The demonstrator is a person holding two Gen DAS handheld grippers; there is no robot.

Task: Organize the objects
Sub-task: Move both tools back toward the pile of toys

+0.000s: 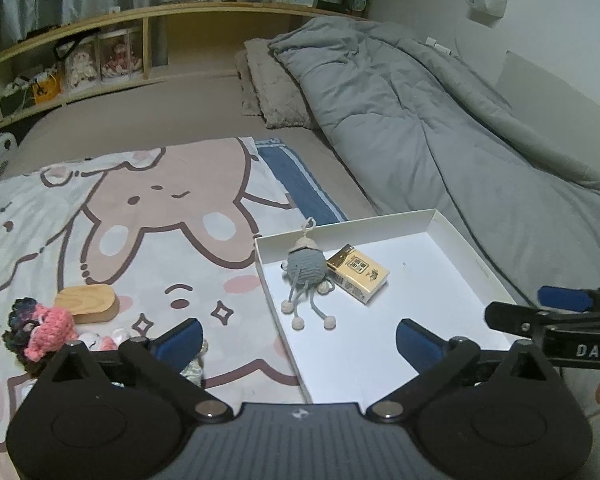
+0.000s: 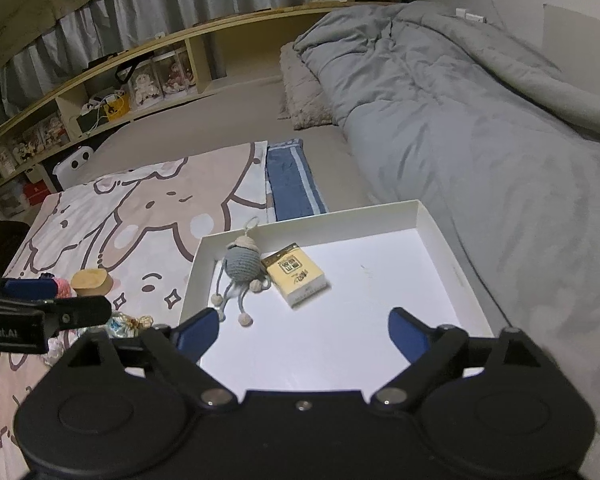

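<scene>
doll (image 1: 306, 267) & box (image 1: 358, 274) in tray (image 1: 452, 224), tongs empty.

Doll (image 1: 306, 266) and box (image 1: 358, 274) touching, apparently, inside tray (image 1: 460, 248).

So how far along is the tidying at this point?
Done: the grey crocheted doll and yellow packet lie in the white cardboard tray. In hand: nothing; left gripper and right gripper are both open and empty. Left: the wooden oval block and pink crocheted toy on the cartoon blanket.
</scene>
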